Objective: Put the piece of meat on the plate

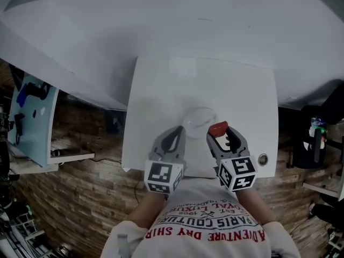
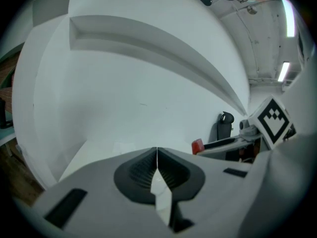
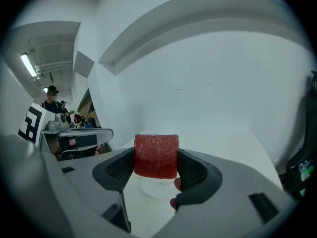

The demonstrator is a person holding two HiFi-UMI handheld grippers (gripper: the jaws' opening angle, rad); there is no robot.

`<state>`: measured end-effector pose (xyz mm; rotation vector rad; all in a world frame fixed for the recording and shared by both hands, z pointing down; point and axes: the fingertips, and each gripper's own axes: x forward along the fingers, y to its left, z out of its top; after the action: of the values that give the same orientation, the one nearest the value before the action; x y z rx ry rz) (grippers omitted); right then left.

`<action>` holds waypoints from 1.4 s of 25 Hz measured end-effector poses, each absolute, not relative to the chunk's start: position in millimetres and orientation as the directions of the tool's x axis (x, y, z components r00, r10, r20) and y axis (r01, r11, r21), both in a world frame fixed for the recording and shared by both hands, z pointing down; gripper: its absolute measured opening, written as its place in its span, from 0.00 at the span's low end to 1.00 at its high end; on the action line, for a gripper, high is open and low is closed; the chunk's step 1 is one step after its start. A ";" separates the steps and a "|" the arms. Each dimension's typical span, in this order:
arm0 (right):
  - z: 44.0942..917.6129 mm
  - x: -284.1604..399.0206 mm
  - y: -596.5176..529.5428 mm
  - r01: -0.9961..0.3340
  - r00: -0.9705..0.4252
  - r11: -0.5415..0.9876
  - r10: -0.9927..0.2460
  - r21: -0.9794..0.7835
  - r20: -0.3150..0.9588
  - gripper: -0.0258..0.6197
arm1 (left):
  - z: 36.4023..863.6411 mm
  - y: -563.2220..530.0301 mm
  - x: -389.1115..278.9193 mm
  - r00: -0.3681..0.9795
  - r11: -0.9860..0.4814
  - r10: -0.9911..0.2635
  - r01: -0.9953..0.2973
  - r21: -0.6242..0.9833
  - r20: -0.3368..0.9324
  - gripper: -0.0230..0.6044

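Clamping the meat (image 3: 156, 155) between its pads, the right gripper (image 1: 219, 133) hangs over the near right edge of the plate (image 1: 198, 117), probably so the piece can go straight down onto it. The left gripper (image 2: 157, 165) sits idle alongside, jaws pressed together on nothing. The white plate hardly stands out from the white table (image 1: 161, 90), and the meat hides part of it.

White table (image 1: 204, 85), pale plate (image 1: 198, 119) on it

Left hand-held gripper (image 1: 176, 129) closed, right (image 1: 219, 134) clamped
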<state>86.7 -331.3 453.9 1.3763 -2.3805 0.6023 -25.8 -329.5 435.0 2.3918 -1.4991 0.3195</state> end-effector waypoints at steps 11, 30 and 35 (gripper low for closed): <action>528.7 58.4 -374.2 -0.891 -0.412 0.434 -0.642 -0.137 0.647 0.47 | 488.6 -375.2 -43.7 0.473 -0.438 -0.765 -0.880 0.184 0.438 0.05; 634.5 41.5 -385.9 -0.892 -0.333 0.437 -0.467 -0.113 0.819 0.46 | 544.1 -369.0 -60.2 0.477 -0.408 -0.695 -0.878 0.250 0.538 0.05; 641.4 38.4 -384.9 -0.893 -0.342 0.429 -0.452 -0.135 0.824 0.46 | 547.2 -368.2 -63.8 0.474 -0.404 -0.689 -0.879 0.253 0.547 0.05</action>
<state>38.4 -384.9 641.4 1.1340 -1.9583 0.7736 -63.8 -368.2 547.2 2.2147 -1.2979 0.4920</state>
